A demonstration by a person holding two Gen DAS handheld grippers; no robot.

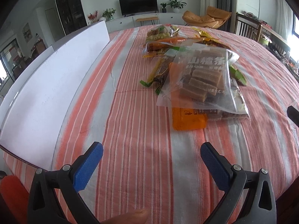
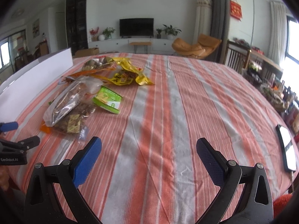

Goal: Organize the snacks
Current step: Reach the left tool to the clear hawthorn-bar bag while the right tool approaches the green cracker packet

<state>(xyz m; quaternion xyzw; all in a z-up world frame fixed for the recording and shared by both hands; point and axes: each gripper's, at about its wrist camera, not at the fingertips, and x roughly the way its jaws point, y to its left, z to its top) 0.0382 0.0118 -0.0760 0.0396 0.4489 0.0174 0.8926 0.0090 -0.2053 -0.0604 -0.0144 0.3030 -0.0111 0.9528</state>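
Note:
A pile of snack packets lies on the striped tablecloth (image 1: 130,112). On top is a clear bag of brown bars (image 1: 203,82), over an orange packet (image 1: 188,121), with yellow and green packets (image 1: 160,46) behind. In the right wrist view the clear bag (image 2: 69,100) lies at the left, beside a green packet (image 2: 107,100) and a yellow packet (image 2: 129,74). My left gripper (image 1: 151,155) is open and empty, short of the pile. My right gripper (image 2: 148,149) is open and empty over bare cloth, right of the pile.
A white box (image 1: 46,85) stands along the table's left side and also shows in the right wrist view (image 2: 33,78). A phone (image 2: 286,149) lies at the table's right edge. The left gripper's body (image 2: 16,145) shows at the right wrist view's left edge.

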